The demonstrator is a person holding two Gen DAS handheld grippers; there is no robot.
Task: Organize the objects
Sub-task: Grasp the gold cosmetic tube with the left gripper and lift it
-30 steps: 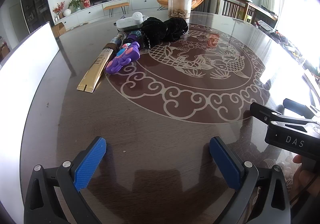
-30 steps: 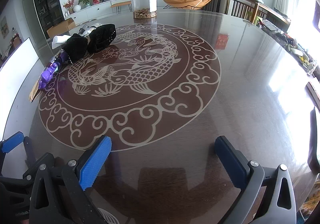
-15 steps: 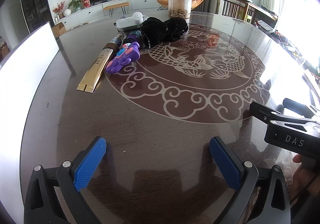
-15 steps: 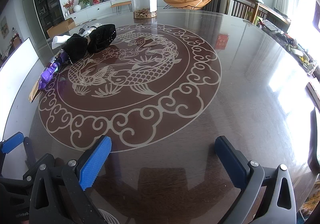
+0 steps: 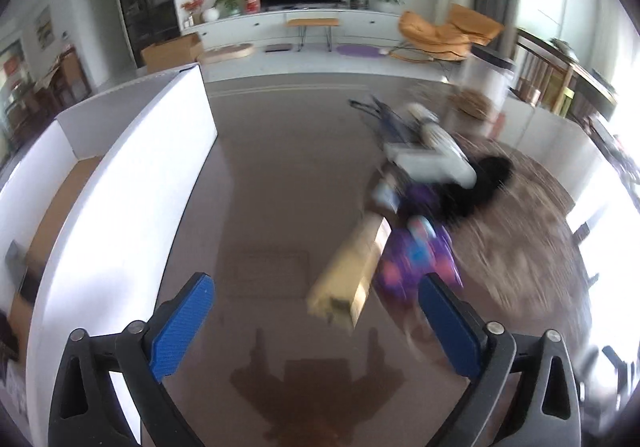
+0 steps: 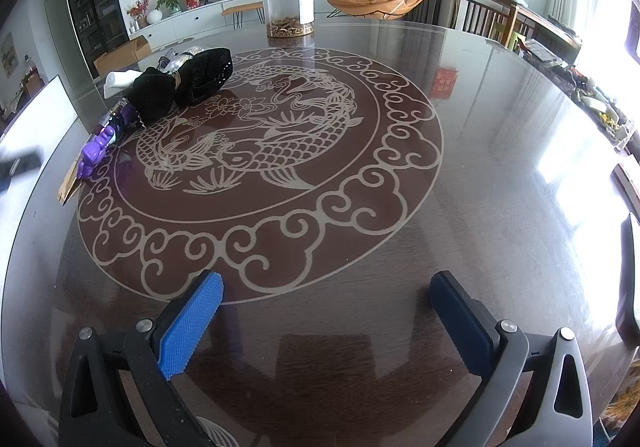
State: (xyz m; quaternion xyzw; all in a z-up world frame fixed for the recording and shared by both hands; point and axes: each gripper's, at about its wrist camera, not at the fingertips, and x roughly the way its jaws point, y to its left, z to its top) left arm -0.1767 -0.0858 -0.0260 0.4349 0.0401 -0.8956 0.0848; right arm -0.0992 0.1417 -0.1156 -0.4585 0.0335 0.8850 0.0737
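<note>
Left tongs (image 5: 316, 323) are spread wide over the dark worktop (image 5: 280, 187), nothing between the blue pads, and the view is blurred on its right half. Landmark is the tan cardboard box (image 5: 350, 275), a long flat one lying on the worktop just ahead of the right pad. Well to the left of the box stands a white bin (image 5: 132, 183) with an open top, its tall side wall facing the tongs. Touching the box on its right is a purple toy (image 5: 416, 259) with pink and blue spots. Beyond the far end of the box sits a white device (image 5: 432, 163), smeared by blur, and to the right of that a black cloth bundle (image 5: 480, 187). Over to the right tongs (image 6: 326, 313): also wide apart, gripping nothing, hanging over the near edge of the worktop (image 6: 480, 167) by the pale fish-and-cloud pattern (image 6: 256, 151). In this view the box (image 6: 68, 183) shows only as a sliver at the far left, the purple toy (image 6: 98, 147) right beside it, the black cloth bundle (image 6: 188, 83) farther back past the toy, and a clear jar (image 6: 287, 5) with brown bits in the bottom stands well beyond them all at the far side.
</note>
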